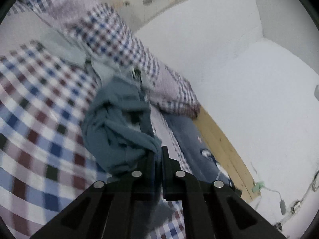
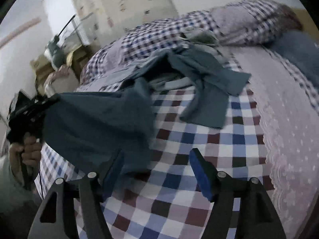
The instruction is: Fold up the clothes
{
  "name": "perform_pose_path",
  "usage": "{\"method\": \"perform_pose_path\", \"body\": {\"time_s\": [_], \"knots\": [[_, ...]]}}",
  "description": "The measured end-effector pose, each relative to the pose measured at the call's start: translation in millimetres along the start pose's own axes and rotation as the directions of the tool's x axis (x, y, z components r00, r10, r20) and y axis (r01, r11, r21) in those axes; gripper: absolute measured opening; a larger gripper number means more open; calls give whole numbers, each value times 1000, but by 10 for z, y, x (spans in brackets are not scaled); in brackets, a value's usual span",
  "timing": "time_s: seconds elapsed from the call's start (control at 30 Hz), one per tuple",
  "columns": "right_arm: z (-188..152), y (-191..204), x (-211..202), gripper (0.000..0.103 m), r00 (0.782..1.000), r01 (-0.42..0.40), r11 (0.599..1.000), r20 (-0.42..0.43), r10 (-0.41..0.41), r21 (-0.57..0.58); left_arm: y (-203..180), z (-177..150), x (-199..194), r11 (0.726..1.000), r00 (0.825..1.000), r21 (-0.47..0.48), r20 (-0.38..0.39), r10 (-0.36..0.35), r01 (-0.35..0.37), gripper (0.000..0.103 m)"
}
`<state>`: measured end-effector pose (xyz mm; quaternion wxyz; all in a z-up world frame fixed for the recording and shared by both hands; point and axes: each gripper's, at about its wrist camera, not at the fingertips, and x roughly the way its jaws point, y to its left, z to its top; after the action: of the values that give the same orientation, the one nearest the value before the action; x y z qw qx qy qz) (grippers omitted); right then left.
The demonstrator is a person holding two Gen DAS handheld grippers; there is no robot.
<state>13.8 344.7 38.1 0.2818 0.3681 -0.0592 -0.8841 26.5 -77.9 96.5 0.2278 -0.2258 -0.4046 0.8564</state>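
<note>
A teal-blue garment [image 1: 117, 123] lies crumpled on a checked bedspread [image 1: 35, 119]. My left gripper [image 1: 158, 155] is shut on an edge of it, with cloth pinched between the black fingers. In the right wrist view the same garment [image 2: 95, 123] stretches from the left gripper [image 2: 39, 103], held by a hand at the far left, across to a rumpled heap [image 2: 199, 75] near the pillows. My right gripper [image 2: 157, 159] stands open, its blue-padded fingers wide apart; the garment's hanging edge drapes by the left finger [image 2: 113, 171], and I see the checked bedspread [image 2: 179, 179] between the fingers.
A checked pillow [image 2: 239, 25] and a blue pillow [image 2: 299, 47] lie at the head of the bed. A lilac lace-edged sheet [image 2: 283, 119] covers the right side. Cardboard boxes [image 2: 45, 67] stand by the wall. A wooden bed frame [image 1: 223, 149] borders white floor with cables [image 1: 283, 205].
</note>
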Motion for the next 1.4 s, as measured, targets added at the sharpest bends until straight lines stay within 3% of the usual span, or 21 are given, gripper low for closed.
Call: {"method": "perform_pose_path", "body": {"time_s": [0.13,0.23,0.27,0.3,0.37,0.43,0.47,0.53,0.57,0.6,0.63,0.67,0.73,0.83,0.97,1.1,1.2,1.23,1.4], "knots": [[39,35,55,73,1000,-8,1000,-1,8,9,55,312,-489,997,985,17,157,77,-80,3],[66,116,167,73,1000,-21,1000,-11,21,-8,142,514,-820,983,947,18,272,170,-181,3],[55,169,199,73,1000,-26,999,-16,26,-22,199,578,-939,968,920,8,314,236,-251,3],[55,202,234,73,999,-30,999,-23,30,-33,263,640,-1042,937,874,-10,358,328,-348,3],[52,244,317,73,999,-35,998,-38,33,-52,388,728,-1157,862,780,-43,404,477,-505,3],[40,286,381,73,998,-30,997,-51,27,-68,538,768,-1157,766,685,-84,393,614,-638,3],[34,300,407,73,998,-25,997,-55,21,-74,613,761,-1122,740,668,-97,364,649,-666,4],[35,308,458,74,998,-3,996,-58,-2,-84,722,727,-972,697,652,-90,286,702,-711,13],[39,307,483,74,998,11,996,-57,-16,-89,733,703,-889,673,638,-68,261,724,-737,33],[45,305,508,74,998,28,995,-55,-33,-95,729,671,-801,655,630,-31,244,737,-755,46],[57,303,530,74,997,47,994,-51,-52,-101,707,641,-709,650,633,8,237,737,-759,66],[71,304,547,74,997,58,993,-46,-63,-107,682,606,-655,657,645,37,236,726,-753,74],[101,316,594,74,996,77,989,-34,-81,-124,635,534,-590,674,674,89,232,702,-733,78],[142,402,690,74,991,126,976,-19,-131,-176,593,481,-509,695,703,124,218,677,-708,79],[185,494,839,74,990,132,973,-16,-138,-190,556,430,-513,727,745,167,187,640,-666,79],[218,456,906,74,989,146,982,-2,-147,-117,468,378,-557,727,753,199,189,630,-658,79],[226,361,928,75,986,165,986,14,-164,-34,475,400,-662,732,746,156,223,628,-663,79],[224,323,938,75,985,173,985,15,-173,-10,492,415,-711,728,735,132,237,636,-673,79],[222,160,965,75,983,182,980,5,-183,77,622,486,-963,668,635,-5,304,710,-744,82]]}}
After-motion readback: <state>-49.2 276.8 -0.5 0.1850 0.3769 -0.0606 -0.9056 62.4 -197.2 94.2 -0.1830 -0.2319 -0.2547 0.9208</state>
